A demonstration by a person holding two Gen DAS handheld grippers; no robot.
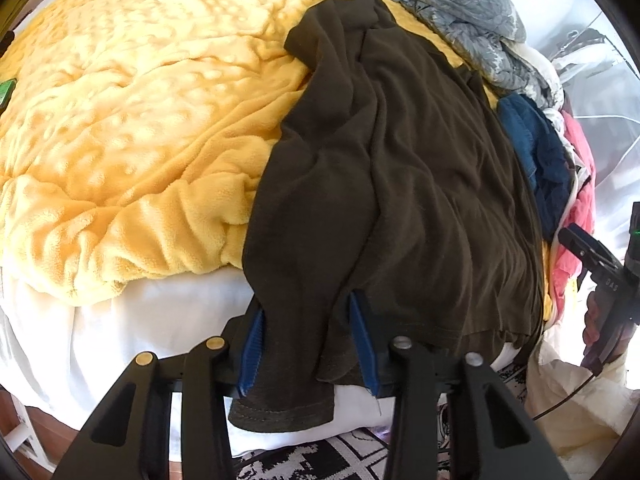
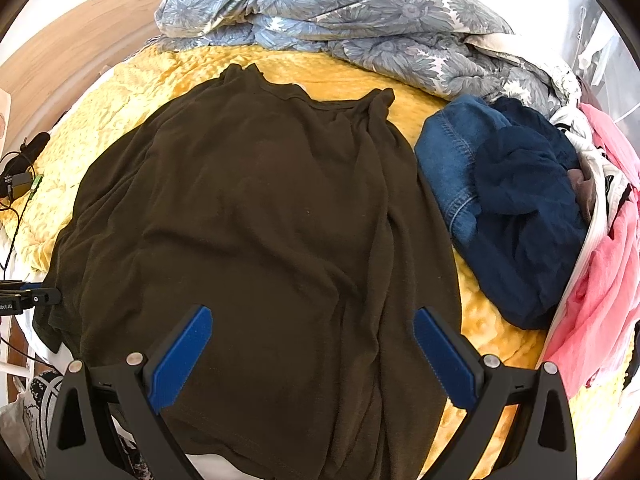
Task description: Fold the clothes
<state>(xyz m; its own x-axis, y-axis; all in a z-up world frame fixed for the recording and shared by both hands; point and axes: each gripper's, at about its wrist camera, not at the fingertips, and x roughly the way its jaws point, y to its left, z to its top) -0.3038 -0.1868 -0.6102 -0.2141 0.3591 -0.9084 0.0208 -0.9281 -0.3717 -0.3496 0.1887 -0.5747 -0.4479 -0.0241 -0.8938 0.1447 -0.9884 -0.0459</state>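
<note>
Well, there is little writing to read: in the left wrist view, the right gripper's (image 1: 576,240) black body at the right edge carries small raised letters that look like "OAS", and in the right wrist view the left gripper (image 2: 40,298), at the left edge, shows a white label ending in "bot.AI", its start cut off.

The dark brown shirt (image 2: 256,216) lies spread over the yellow blanket (image 2: 340,76) on the bed, filling the centre of the right wrist view, its hem hanging over the near edge at the bottom of the frame. In the left wrist view, a fold of that hem sits between the left gripper's (image 1: 308,344) blue pads (image 1: 364,344) at bottom centre; the jaws stand fairly narrow, but whether the pads press the cloth I cannot tell. The right gripper (image 2: 312,356) stands wide at the bottom of its own view, over the shirt's lower part, gripping nothing.

To the right of the shirt lie blue jeans (image 2: 448,160), a navy garment (image 2: 524,216) and a pink garment (image 2: 604,280). A grey floral duvet (image 2: 340,8) is bunched across the top.
</note>
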